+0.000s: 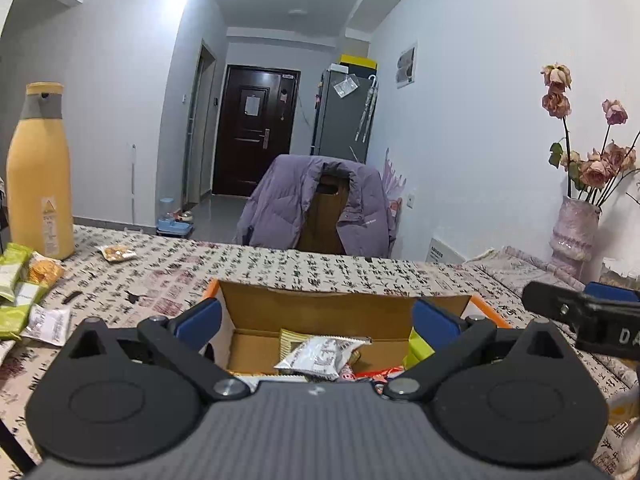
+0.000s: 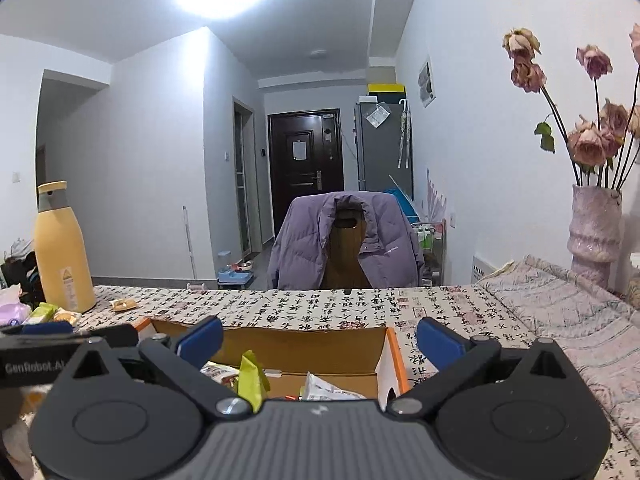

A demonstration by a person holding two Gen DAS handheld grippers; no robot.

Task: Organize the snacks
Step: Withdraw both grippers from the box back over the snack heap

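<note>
An open cardboard box (image 1: 320, 304) with orange edges sits on the patterned tablecloth and holds several snack packets, a silver packet (image 1: 320, 354) on top. My left gripper (image 1: 316, 320) hovers over the box, open, nothing between its blue pads. My right gripper (image 2: 320, 338) stands open above the same box (image 2: 304, 344), over a green packet (image 2: 250, 376) and a white packet (image 2: 324, 390); it also shows at the right edge of the left wrist view. Loose snack packets (image 1: 20, 288) lie on the table at the left.
A tall yellow bottle (image 1: 40, 176) stands at the table's left, with a small packet (image 1: 118, 253) beside it. A pink vase of dried roses (image 2: 594, 232) stands at the right. A chair draped with a purple jacket (image 1: 316, 204) faces the far edge.
</note>
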